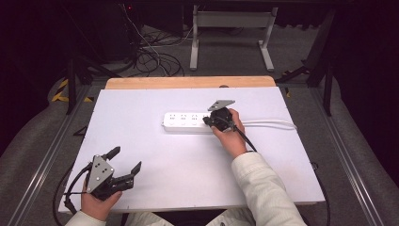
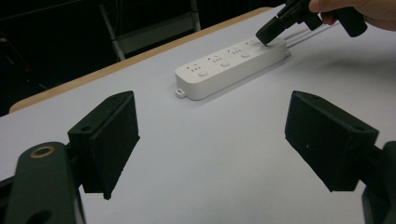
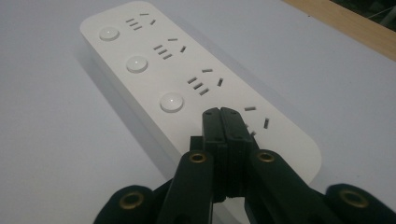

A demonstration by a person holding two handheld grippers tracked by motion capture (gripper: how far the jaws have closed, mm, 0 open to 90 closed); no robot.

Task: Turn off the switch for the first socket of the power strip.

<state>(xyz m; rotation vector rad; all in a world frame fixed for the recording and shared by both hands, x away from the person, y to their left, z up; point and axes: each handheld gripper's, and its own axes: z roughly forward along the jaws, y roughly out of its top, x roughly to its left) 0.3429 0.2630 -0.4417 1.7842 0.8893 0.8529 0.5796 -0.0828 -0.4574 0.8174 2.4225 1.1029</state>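
A white table (image 1: 155,155) is taking up most of the high view, with a strip of bare wood (image 1: 188,82) running along its twelve o'clock edge. Slightly toward one o'clock of the table's middle a white power strip (image 1: 186,121) is lying flat, its length running from nine o'clock to three o'clock, and a white cord (image 1: 270,124) is leading off its three o'clock end toward the table edge. In the right gripper view the power strip (image 3: 187,79) is showing a smooth body with rounded corners, a row of round buttons (image 3: 171,102) along one side, and a group of slots beside each button. The person's right arm, in a pale sleeve (image 1: 263,188), is reaching from six o'clock toward the strip, the right hand (image 1: 231,136) holding the right gripper (image 1: 210,121) tipped down at the strip's three o'clock end. Its jaws are pressed together with nothing between them, and their tips are sitting on or just over the strip's top beside the last socket; contact is hard to judge. At seven o'clock, well apart from the strip, the left hand (image 1: 96,202) is holding the left gripper (image 1: 125,160) low over the bare table, jaws spread wide and pointing toward two o'clock.
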